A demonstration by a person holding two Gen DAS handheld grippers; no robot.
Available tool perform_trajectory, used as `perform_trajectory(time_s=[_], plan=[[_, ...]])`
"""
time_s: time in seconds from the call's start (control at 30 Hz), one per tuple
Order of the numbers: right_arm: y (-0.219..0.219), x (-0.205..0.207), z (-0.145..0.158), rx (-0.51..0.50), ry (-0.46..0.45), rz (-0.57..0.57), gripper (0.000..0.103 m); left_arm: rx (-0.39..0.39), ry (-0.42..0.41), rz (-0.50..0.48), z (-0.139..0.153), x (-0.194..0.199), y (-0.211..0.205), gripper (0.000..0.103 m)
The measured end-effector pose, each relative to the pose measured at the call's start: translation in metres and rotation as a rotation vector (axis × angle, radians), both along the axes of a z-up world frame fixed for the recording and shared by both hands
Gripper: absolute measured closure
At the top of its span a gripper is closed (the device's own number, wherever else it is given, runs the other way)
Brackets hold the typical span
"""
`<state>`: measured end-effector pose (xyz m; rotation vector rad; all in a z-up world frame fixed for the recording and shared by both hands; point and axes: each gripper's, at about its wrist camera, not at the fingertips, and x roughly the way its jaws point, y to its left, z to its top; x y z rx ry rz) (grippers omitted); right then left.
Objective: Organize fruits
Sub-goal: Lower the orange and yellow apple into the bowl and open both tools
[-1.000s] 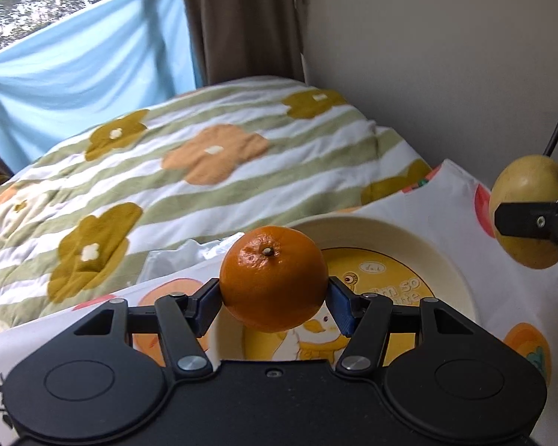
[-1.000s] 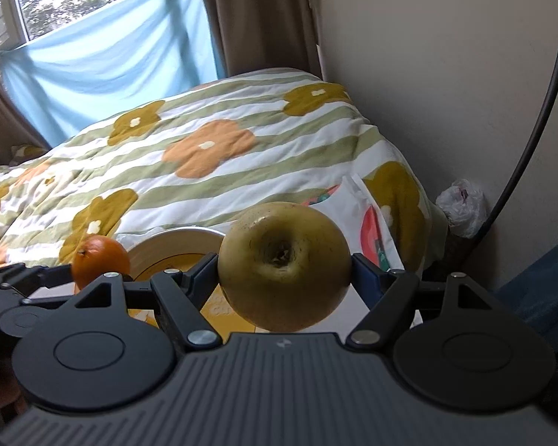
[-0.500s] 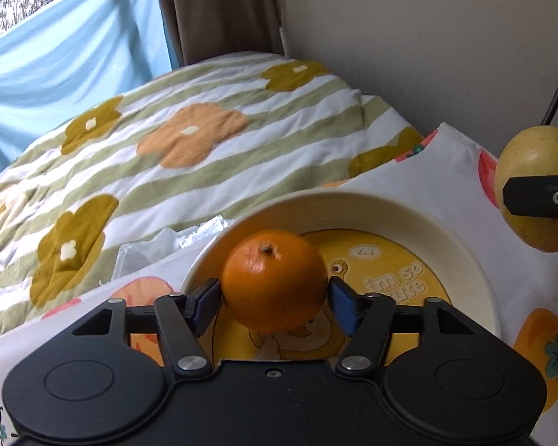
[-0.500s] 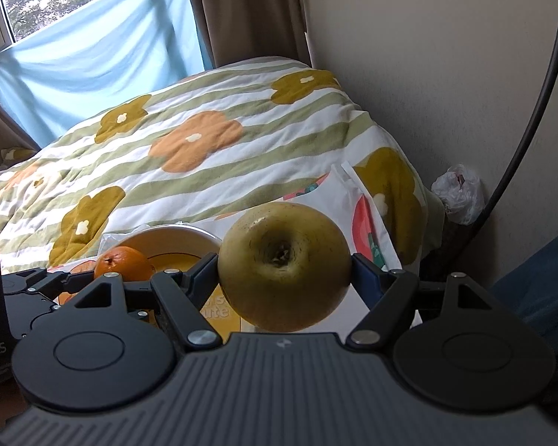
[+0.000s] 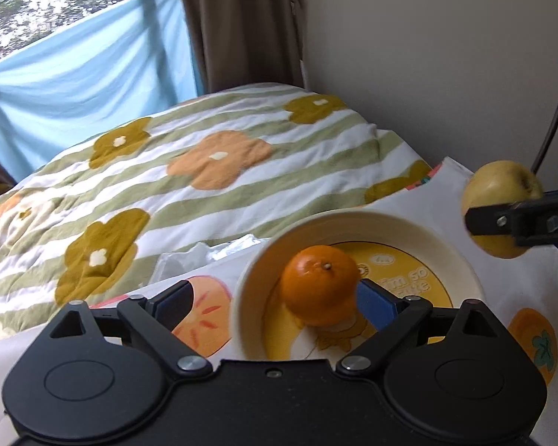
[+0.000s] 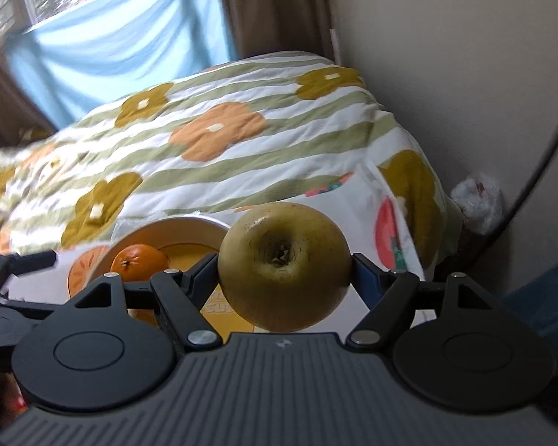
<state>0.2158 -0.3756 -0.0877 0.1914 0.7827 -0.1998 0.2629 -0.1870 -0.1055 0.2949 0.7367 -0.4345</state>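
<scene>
Orange [image 5: 319,283] sits inside the cream bowl [image 5: 461,256], the left gripper [image 5: 275,301] spread wide, one pad by its side. Beside the bowl's far rim, the right gripper [image 6: 284,273] clamps a yellow-green apple [image 6: 284,265]. Best practice: draw the left straight back, lower the apple beside the orange before releasing.

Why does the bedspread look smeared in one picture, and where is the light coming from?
Right wrist view: the bedspread and window are motion-smeared, while the pear stays sharp. Left wrist view: mostly crisp, with slight blur on the orange and bowl. Both views: soft daylight from the window, faint shadows, and fisheye bending at the edges.
</scene>
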Motion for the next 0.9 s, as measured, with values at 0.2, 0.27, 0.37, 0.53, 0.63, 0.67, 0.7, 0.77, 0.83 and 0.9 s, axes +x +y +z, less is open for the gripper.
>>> perform_trajectory(time_s=[0.2,0.27,0.37,0.53,0.63,0.67,0.7,0.77,0.83,0.9], plan=[[0.030,0.020,-0.017,-0.107,0.003,0.201,0.012,-0.005,0.011,0.064,0.004,-0.010,0.026,0.006],[0.038,0.025,-0.024,-0.124,0.010,0.250,0.012,0.000,0.018,0.083,0.005,-0.012,0.035,0.006],[0.046,0.030,-0.034,-0.145,0.022,0.299,0.012,0.006,0.020,0.108,0.005,-0.016,0.046,0.006],[0.055,0.033,-0.046,-0.172,0.029,0.339,0.012,0.022,0.024,0.145,0.002,-0.019,0.058,0.006],[0.058,0.034,-0.051,-0.190,0.037,0.357,0.012,0.023,0.030,0.156,0.001,-0.020,0.062,0.006],[0.060,0.034,-0.052,-0.197,0.043,0.359,0.012,0.023,0.030,0.157,0.001,-0.020,0.062,0.006],[0.061,0.032,-0.052,-0.212,0.038,0.362,0.011,0.022,0.031,0.158,0.001,-0.020,0.062,0.006],[0.063,0.025,-0.050,-0.251,-0.006,0.357,0.000,0.020,0.031,0.157,0.002,-0.021,0.062,0.006],[0.060,0.017,-0.047,-0.269,-0.055,0.335,0.000,0.018,0.029,0.155,0.003,-0.023,0.062,0.006],[0.055,0.015,-0.045,-0.259,-0.062,0.311,0.000,0.018,0.023,0.154,0.005,-0.025,0.061,0.006]])
